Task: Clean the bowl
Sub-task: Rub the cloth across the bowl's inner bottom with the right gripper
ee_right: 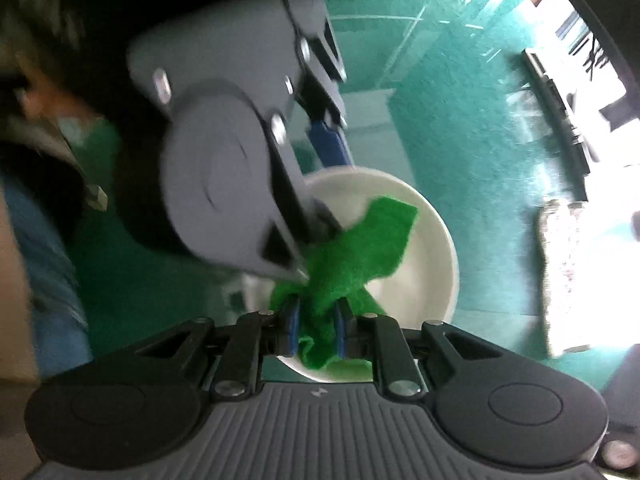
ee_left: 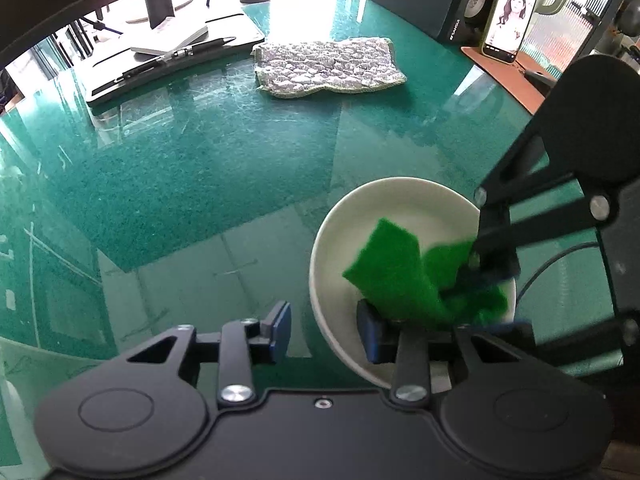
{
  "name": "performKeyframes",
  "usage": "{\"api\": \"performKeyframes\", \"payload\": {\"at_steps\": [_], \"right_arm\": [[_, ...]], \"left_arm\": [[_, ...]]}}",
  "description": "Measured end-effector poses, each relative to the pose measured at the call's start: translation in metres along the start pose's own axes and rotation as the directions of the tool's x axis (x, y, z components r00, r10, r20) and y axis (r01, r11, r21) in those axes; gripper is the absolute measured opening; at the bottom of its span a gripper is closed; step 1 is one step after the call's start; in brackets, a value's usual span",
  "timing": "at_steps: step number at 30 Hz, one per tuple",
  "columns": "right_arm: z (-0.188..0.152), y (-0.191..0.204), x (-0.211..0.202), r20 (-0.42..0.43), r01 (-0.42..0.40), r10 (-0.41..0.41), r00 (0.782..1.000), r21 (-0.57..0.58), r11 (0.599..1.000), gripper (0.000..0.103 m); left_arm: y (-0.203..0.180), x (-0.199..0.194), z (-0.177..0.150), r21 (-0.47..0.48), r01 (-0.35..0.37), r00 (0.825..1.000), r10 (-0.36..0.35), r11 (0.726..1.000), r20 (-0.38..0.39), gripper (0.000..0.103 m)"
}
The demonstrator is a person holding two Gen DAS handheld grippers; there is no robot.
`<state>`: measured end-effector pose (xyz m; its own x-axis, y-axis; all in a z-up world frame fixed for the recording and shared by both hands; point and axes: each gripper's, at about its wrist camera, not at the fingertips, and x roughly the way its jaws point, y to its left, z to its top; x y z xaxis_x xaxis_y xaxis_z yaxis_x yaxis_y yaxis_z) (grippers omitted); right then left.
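Item, far left of the left wrist view: grey stand (ee_left: 172,60) with a pen on it, on the green table (ee_left: 180,152).

Item, centre back: quilted cloth (ee_left: 328,66), flat on the table, untouched.

Item, back right: phone (ee_left: 509,18), propped upright with its screen lit.

Item, lower centre: left gripper (ee_left: 326,330), its jaws straddling the near wall of the bowl, one pad outside and one inside; whether they actually pinch the rim cannot be told from this angle.

Item, lower right: white bowl (ee_left: 400,200), upright on the table, its visible interior pale and unmarked.

Item, inside the bowl: green scouring pad (ee_left: 394,276), crumpled against the inner wall.

Item, right: right gripper (ee_right: 316,324), pointing down into the bowl, pads clamped on a bunched fold of the pad.

Progress, as judged: wiping is under way; the far wall and rim appear still to be covered, and nothing shows rinsing or drying.
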<state>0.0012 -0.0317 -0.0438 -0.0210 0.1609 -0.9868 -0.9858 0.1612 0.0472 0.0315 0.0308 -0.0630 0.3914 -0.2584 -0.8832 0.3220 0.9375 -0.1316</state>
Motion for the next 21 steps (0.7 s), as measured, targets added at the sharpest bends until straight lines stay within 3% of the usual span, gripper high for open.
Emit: {"api": "performKeyframes", "payload": {"at_steps": [3, 7, 10, 13, 16, 21], "right_arm": [[-0.005, -0.003, -0.001, 0.005, -0.047, 0.047, 0.999, 0.039, 0.998, 0.017], [-0.018, 0.006, 0.007, -0.028, 0.116, -0.119, 0.992, -0.102, 0.988, 0.017], [-0.02, 0.008, 0.003, -0.002, 0.215, -0.217, 0.976, -0.123, 0.969, 0.017], [-0.022, 0.015, 0.004, 0.007, 0.251, -0.253, 0.967, -0.155, 0.955, 0.017], [-0.034, 0.04, -0.007, -0.019, 0.206, -0.211, 0.977, -0.146, 0.968, 0.017], [-0.027, 0.041, -0.031, 0.016, 0.008, -0.008, 1.0, 0.005, 1.0, 0.017]], "left_arm": [[0.001, 0.0, -0.002, 0.002, -0.006, 1.0, 0.006, 1.0, 0.002, 0.04], [0.001, 0.0, -0.002, 0.003, -0.005, 1.0, 0.005, 1.0, 0.005, 0.041], [-0.001, 0.001, -0.002, 0.009, -0.005, 1.0, 0.005, 1.0, 0.006, 0.042], [-0.003, 0.001, -0.003, 0.013, -0.011, 1.0, 0.011, 1.0, 0.008, 0.044], [-0.001, 0.001, -0.003, 0.011, -0.011, 1.0, 0.011, 1.0, 0.008, 0.046], [-0.001, 0.002, -0.004, 0.014, -0.021, 1.0, 0.021, 1.0, 0.01, 0.049]]}}
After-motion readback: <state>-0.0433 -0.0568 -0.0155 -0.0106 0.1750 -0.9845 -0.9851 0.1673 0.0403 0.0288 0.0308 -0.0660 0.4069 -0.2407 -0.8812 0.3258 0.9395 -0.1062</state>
